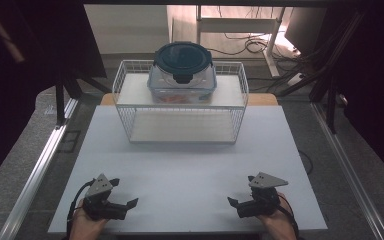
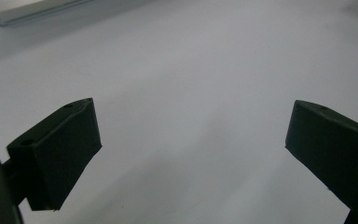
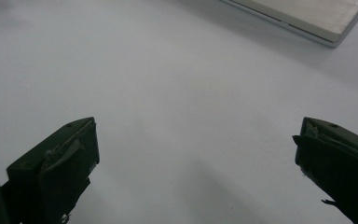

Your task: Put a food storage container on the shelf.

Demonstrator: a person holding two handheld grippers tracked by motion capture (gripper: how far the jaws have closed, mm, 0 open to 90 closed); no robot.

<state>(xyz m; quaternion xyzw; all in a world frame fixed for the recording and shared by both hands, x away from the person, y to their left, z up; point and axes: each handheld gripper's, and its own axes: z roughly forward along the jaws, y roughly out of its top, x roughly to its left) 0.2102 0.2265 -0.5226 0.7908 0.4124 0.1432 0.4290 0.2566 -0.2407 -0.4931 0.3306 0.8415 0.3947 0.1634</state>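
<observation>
**Both grippers parked at the near edge, container not yet approached**

The left gripper (image 1: 122, 204) is held low at the near left corner of the white counter (image 1: 190, 170). In the left gripper view its black fingers (image 2: 60, 154) are spread wide, with nothing but bare counter surface between them. Farther off, at the middle of the far side, a white wire basket rack (image 1: 180, 102) with an upper and a lower shelf is stood on the counter. On its upper shelf a clear, square plastic container with a dark blue round clip-on lid (image 1: 182, 72) is set upright; something orange is seen through its wall, too small to be identified. The lower shelf is left bare. At the near right corner the right gripper (image 1: 236, 204) is held in a mirrored pose, its fingers (image 3: 56, 168) likewise released and grasping nothing.

The step in hand is judged to be the start: no reach has been made, and both grippers are kept well apart from the rack. For the next move, a forward reach over the open counter is called for, the fingers being raised to the height of the upper shelf. As the container is wide, a hold from both sides is probably needed.
</observation>
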